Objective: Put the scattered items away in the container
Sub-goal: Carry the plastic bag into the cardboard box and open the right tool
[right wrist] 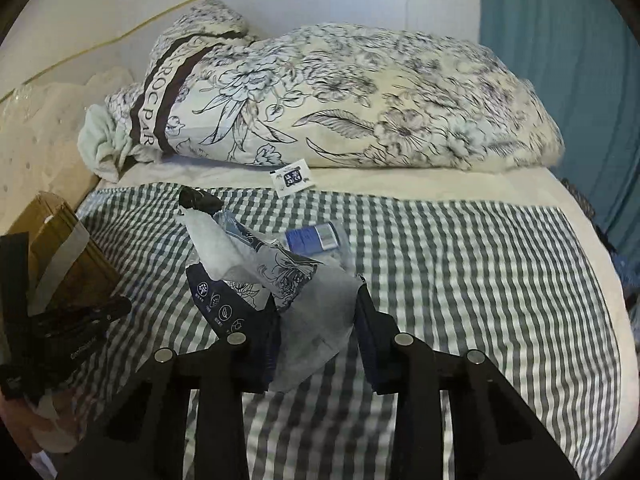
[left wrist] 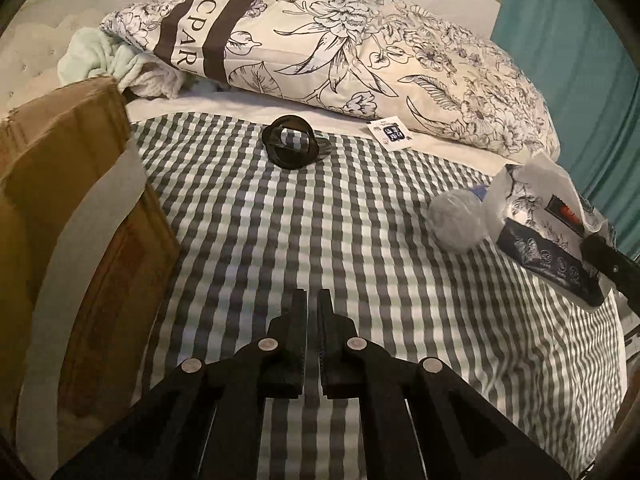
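Observation:
My right gripper (right wrist: 318, 312) is shut on a crumpled plastic package (right wrist: 260, 272) printed with flowers and dark blue, held just above the checked bedspread (right wrist: 460, 280). In the left wrist view that package (left wrist: 548, 236) hangs at the far right, with the right gripper's finger (left wrist: 612, 264) behind it. My left gripper (left wrist: 313, 304) is shut with nothing between its fingers, over the middle of the bedspread (left wrist: 320, 240). The cardboard box (left wrist: 68, 208) stands close on its left. A black ring-shaped item (left wrist: 290, 144), a grey fuzzy ball (left wrist: 456, 220) and a small white card (left wrist: 390, 132) lie on the bed.
A large floral pillow (left wrist: 340, 52) and a pale green towel (left wrist: 104, 60) lie across the head of the bed. A blue item in clear wrap (right wrist: 316, 238) lies past the package. A teal curtain (right wrist: 560, 60) hangs at the right, and a hand (right wrist: 24, 428) holds the left gripper.

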{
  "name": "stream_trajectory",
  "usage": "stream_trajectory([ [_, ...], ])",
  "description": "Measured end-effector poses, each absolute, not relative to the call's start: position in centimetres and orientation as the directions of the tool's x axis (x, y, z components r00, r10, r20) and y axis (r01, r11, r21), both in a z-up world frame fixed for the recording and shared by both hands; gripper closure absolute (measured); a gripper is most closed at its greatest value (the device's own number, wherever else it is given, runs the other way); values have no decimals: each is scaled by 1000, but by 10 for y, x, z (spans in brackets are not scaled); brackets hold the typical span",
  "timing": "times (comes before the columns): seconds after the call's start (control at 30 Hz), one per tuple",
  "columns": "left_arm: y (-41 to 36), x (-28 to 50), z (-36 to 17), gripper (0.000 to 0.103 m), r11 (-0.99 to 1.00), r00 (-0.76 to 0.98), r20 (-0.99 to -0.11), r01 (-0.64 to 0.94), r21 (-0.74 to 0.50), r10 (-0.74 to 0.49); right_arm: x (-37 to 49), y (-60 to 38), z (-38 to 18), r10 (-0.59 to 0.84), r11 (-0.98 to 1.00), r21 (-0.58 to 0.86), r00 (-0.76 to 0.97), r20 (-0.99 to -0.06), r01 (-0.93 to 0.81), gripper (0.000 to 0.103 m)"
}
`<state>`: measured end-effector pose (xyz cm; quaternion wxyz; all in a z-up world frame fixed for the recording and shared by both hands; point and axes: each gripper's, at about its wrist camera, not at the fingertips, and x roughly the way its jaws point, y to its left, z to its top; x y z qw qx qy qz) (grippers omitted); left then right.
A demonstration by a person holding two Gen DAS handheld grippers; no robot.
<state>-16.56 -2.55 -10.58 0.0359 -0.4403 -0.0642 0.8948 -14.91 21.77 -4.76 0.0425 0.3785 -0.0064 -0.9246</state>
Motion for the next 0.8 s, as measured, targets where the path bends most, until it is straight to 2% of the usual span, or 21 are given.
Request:
stream_trajectory([
  [0.03, -24, -161, -103, 97, -989, -607, -785, -11, -148, 124, -145, 220, -46, -89, -996, 52, -711, -698, 73, 70],
  [0.13, -21, -147, -95, 79, -988, -604, -786, -17, -155, 134, -130, 223, -33, -109, -994, 71, -724, -681, 83, 70],
  [0.2, -18, -133, -85, 82, -988, -625, -769, -26, -151, 134, -121, 220, -23, -124, -992, 77, -737, -664, 97, 70],
  [0.23, -16, -127, -80, 93, -988, -631, -762, -46, -149, 145, -116, 217, -17, -132, -991, 77, -743, -657, 107, 70],
  [0.27, -13, -120, -73, 95, -989, -632, -761, -67, -135, 147, -113, 213, -12, -136, -991, 76, -749, -648, 115, 70],
  [0.5, -19, -84, -34, 95, -994, -666, -738, -72, -85, 111, -83, 172, 29, -241, -970, 110, -774, -586, 218, 70],
  [0.67, -38, -64, -40, 94, -996, -655, -750, -43, -84, 92, -67, 117, 64, -323, -940, 87, -780, -536, 329, 70],
  [0.8, -57, -43, -38, 94, -993, -661, -744, -15, -118, 99, -67, 64, 71, -400, -901, 77, -750, -527, 427, 69],
])
